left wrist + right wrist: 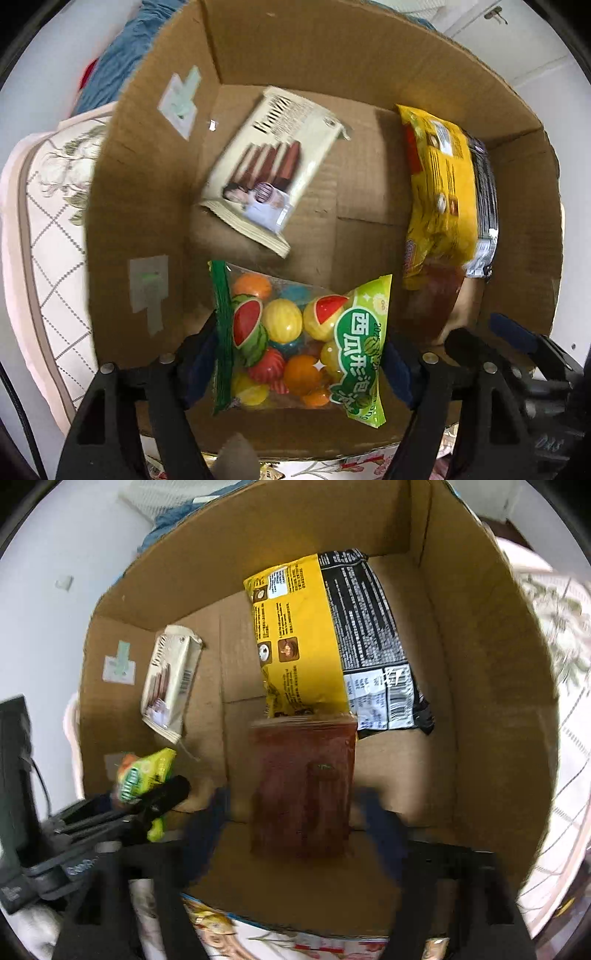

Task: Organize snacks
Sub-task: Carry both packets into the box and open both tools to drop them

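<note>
An open cardboard box (369, 66) takes up most of the scene, its tall brown walls standing on a quilted floral cover (48, 229), with a rumpled blue cloth (118, 62) beyond its far left corner. Both grippers point steeply down into the box.

On the right side of the floor a yellow and black snack bag (325, 635) lies lengthwise along the right wall. Its near end touches a dark reddish-brown packet (303, 786), which is blurred in the right wrist view.

Toward the far left lies a cream wafer packet (266, 166), tilted at an angle, apart from the yellow bag, with bare cardboard between them.

At the near left is the clear bag of fruit-shaped candy balls (291, 339), green at its edges, sitting between the left gripper (299, 365) fingers. The blue pads stand at either edge of the bag; I cannot tell whether they press on it.

The right gripper (295, 819) has its fingers wide apart, one on either side of the reddish-brown packet, with a gap showing on each side.

Two pale tape patches (181, 103) stick to the left wall.
</note>
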The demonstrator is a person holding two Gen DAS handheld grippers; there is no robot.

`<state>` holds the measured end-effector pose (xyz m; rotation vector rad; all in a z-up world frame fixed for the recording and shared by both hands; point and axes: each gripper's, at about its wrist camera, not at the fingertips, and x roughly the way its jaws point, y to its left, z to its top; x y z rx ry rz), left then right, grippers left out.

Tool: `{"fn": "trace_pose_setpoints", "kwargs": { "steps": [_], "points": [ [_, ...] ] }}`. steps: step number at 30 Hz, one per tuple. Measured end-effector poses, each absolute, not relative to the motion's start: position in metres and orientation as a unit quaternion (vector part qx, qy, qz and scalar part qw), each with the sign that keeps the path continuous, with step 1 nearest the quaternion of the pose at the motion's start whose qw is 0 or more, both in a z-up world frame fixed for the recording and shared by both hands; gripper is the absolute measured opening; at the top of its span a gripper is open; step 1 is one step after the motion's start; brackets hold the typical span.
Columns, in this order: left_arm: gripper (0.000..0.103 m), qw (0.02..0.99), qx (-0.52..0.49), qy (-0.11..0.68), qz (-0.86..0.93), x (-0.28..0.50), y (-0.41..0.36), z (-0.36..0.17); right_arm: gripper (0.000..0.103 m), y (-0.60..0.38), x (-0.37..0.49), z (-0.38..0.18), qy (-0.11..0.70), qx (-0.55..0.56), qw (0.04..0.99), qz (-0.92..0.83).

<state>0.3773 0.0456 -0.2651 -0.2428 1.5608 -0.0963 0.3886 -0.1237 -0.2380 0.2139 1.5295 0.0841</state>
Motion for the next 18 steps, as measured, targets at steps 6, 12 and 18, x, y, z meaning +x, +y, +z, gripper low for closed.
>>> {"fn": "trace_pose_setpoints", "kwargs": {
  "steps": [6,12,18],
  "points": [
    [0.09,0.715,-0.1,0.691,-0.031,0.373,0.052,-0.257,0.099,-0.122,0.383,-0.232,0.69,0.064,0.72,0.037],
    [0.09,0.734,-0.089,0.672,-0.029,0.366,0.051,-0.236,0.099,-0.128,0.374,-0.22,0.676,0.057,0.734,0.028],
    [0.09,0.779,-0.064,0.622,-0.03,0.346,0.043,-0.189,0.099,-0.133,0.358,-0.185,0.639,0.05,0.767,0.02]
  ]
}}
